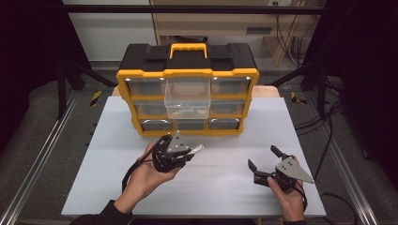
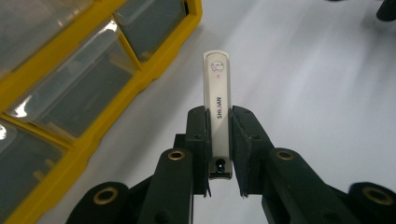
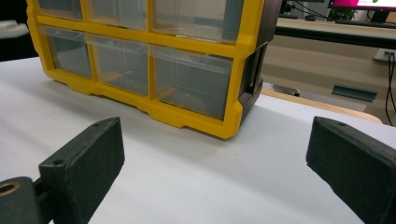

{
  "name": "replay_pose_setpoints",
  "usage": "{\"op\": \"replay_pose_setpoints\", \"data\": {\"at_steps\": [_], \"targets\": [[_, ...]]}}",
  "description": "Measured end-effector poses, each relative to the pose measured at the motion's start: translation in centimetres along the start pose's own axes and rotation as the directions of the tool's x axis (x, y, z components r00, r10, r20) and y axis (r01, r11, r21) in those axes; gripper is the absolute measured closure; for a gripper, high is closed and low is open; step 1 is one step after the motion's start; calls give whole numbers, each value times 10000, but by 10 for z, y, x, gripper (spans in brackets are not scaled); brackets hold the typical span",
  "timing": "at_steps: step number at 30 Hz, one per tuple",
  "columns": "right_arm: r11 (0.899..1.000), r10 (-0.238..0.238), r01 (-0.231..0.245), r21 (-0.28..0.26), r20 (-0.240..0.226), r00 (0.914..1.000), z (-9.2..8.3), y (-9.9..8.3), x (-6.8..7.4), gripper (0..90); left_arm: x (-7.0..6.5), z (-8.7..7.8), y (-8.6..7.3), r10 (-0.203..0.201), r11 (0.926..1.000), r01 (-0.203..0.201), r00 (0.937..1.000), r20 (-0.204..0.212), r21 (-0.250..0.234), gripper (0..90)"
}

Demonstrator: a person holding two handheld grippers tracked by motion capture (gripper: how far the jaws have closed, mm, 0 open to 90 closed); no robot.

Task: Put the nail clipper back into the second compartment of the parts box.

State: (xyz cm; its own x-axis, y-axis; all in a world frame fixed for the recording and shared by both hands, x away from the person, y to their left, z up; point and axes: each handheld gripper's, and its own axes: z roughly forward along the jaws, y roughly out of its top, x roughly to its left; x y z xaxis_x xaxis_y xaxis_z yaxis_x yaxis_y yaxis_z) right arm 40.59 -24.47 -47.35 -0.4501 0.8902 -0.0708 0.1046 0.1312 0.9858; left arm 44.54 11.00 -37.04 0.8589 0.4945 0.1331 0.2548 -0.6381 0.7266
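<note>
Left claw (image 2: 218, 140) clenched on nail clipper (image 2: 218, 100) near yellow drawer organizer (image 1: 187, 89); top-middle drawer (image 1: 187, 97) pulled out; right claw (image 1: 264, 160) released above worktop (image 1: 220, 183)

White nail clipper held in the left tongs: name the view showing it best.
Left gripper view: the white nail clipper stands close up between the left tongs, its lettering visible. The high view gives a small white tip.
</note>
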Motion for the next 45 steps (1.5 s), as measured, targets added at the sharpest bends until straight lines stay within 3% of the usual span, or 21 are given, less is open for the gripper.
{"op": "replay_pose_setpoints", "data": {"at_steps": [15,22,29,36,45], "targets": [[10000,-31,30,76,37,10000,1,-1,0,35,-4,-34,35,220,9952,-208,9997,114,-951,774],[10000,-56,55,26,71,10000,0,-1,-1,35,-9,-46,50,719,9917,-697,9973,167,-1081,774],[9998,-204,204,33,9,9998,1,-1,2,35,-10,-62,66,914,9872,-886,9957,152,-1330,774],[9998,-208,208,49,4,9998,1,-1,2,34,-3,-80,84,837,9807,-785,9962,219,-1792,774],[9996,-256,256,132,18,9997,2,-2,3,34,4,-103,105,896,9705,-870,9960,14,-2248,774]]}}
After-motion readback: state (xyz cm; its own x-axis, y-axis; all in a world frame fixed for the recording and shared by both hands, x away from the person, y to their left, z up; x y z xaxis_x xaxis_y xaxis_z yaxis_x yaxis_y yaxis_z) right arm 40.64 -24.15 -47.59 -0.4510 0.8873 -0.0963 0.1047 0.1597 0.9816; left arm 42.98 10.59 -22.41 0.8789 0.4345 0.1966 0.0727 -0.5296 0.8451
